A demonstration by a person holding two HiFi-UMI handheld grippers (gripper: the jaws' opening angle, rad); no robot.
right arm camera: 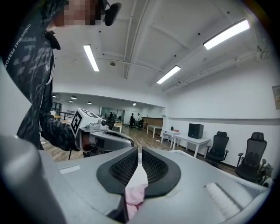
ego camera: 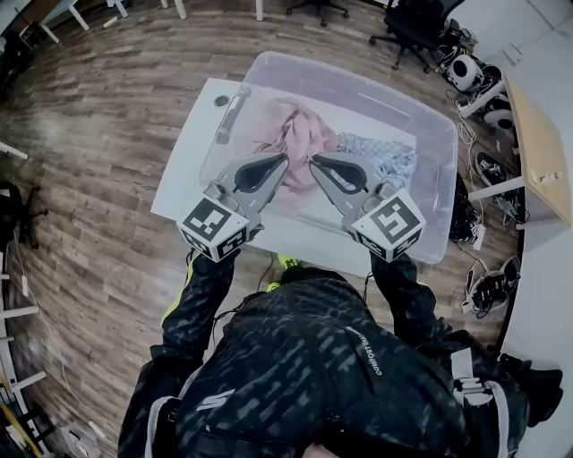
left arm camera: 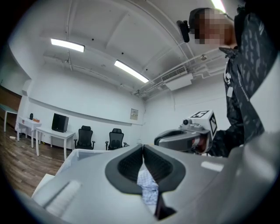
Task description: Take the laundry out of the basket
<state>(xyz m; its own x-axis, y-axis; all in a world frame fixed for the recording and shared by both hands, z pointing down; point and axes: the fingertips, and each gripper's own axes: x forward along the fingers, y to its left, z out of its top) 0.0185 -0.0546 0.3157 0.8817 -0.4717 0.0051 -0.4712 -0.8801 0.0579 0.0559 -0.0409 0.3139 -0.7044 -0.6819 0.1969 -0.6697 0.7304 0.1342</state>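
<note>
A clear plastic basket (ego camera: 431, 240) stands on a white table (ego camera: 182, 174). In it lie a pink garment (ego camera: 300, 134) and, to its right, a blue-and-white checked cloth (ego camera: 383, 157). Both grippers hover side by side over the basket's near half, pointing level. My left gripper (ego camera: 283, 161) is shut, and the checked cloth (left arm camera: 148, 189) shows below its jaws, not pinched. My right gripper (ego camera: 314, 162) is shut too, with the pink garment (right arm camera: 133, 199) showing beneath it. Each gripper view shows the other gripper, the right gripper (left arm camera: 186, 138) in one and the left gripper (right arm camera: 103, 135) in the other.
A grey bar (ego camera: 230, 114) lies along the basket's left wall. Black office chairs (ego camera: 414, 25) stand beyond the table. A wooden desk (ego camera: 542, 152) and cables and gear on the floor (ego camera: 488, 286) crowd the right side. Wooden floor surrounds the table on the left.
</note>
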